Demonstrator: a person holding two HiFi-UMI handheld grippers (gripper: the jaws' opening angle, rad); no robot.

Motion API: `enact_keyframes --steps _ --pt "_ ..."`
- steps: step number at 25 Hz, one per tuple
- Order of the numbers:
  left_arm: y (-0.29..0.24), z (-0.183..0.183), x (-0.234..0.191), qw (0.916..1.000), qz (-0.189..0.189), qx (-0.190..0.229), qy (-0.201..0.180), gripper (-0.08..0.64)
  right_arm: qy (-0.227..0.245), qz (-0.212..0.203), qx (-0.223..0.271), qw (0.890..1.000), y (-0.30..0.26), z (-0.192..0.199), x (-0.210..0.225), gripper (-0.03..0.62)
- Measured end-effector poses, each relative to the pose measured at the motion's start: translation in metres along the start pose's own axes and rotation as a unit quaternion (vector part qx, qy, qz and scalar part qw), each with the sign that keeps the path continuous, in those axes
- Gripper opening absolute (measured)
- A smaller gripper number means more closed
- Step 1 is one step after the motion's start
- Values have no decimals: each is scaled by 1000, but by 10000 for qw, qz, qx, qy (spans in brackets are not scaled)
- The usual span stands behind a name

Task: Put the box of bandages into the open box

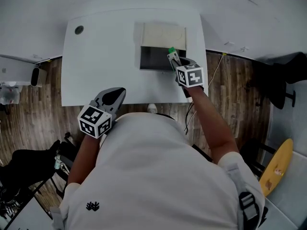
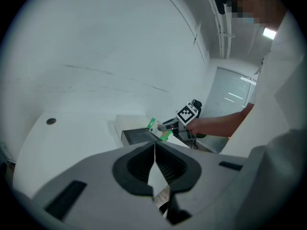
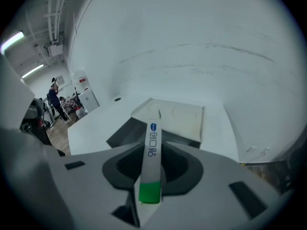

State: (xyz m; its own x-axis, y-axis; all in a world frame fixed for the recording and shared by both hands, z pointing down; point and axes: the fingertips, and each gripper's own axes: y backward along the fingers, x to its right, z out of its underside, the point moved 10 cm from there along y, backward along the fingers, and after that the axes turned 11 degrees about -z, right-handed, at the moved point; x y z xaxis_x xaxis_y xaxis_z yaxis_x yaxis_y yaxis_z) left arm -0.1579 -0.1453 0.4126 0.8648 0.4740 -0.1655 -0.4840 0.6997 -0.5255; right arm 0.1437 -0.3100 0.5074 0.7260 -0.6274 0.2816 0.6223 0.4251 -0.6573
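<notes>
Slim white box of bandages [image 3: 153, 145] with a green end and blue print, gripped edge-on in the right claw [image 1: 174, 61]. It hangs tilted above the three o'clock side of the open box [image 1: 163, 36]. That box is cream cardboard with a dark inside, its lid folded back toward twelve o'clock, at the worktop's [image 1: 105, 56] far edge.

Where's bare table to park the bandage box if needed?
Widest bare patch: the table's left half, between the round hole, the open box and the left gripper. A narrower strip lies between the open box and the near edge. Crowded: the open box's right front corner, where the right gripper holds the box of bandages.
</notes>
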Motion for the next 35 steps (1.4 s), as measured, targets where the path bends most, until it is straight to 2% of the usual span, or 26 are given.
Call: enact_keyframes --steps 9,13,20,29,35 --pt "-19 -7 11 9997 -214 -122 68 12 874 -235 -335 9953 -21 -5 11 89" --pt "-26 -13 16 9996 -269 -109 59 12 986 -365 -512 9931 -29 1 15 89" --pt "-27 -16 20 9988 -460 -107 125 12 1291 -332 -811 9878 -44 14 24 89" --pt "-28 -18 22 9981 -574 -148 149 12 1654 -306 -1004 9806 -50 18 25 94" --pt "-27 -19 24 9981 -587 -178 109 12 1684 -234 -1014 9802 -51 18 27 98"
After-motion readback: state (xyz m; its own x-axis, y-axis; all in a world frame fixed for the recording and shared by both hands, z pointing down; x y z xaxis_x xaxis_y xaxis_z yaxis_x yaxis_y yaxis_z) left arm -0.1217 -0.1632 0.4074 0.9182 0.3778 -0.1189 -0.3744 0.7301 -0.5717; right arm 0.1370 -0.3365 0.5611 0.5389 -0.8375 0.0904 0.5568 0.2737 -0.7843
